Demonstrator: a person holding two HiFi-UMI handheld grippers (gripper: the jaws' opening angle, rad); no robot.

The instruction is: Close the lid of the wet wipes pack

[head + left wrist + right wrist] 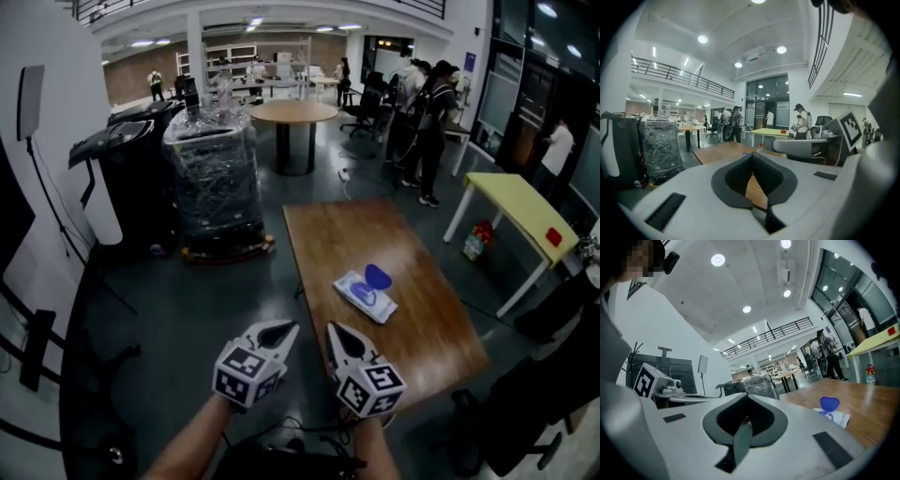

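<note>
A white wet wipes pack (366, 296) lies flat on the brown wooden table (375, 234), its blue lid (378, 277) standing open and upright. In the right gripper view the pack (833, 417) and its raised blue lid (829, 404) sit to the right of the jaws. Both grippers hover side by side before the table's near edge, short of the pack. My left gripper (287, 330) has its jaws closed, tips touching, and holds nothing. My right gripper (336, 330) is likewise shut and empty. The left gripper view shows only the table top past the shut jaws (752, 154).
A plastic-wrapped pallet (214, 178) and a black bin (131, 178) stand to the left on the dark floor. A round table (292, 114) is farther back, a yellow table (525, 211) to the right. Several people stand near the back right. Cables lie on the floor by my arms.
</note>
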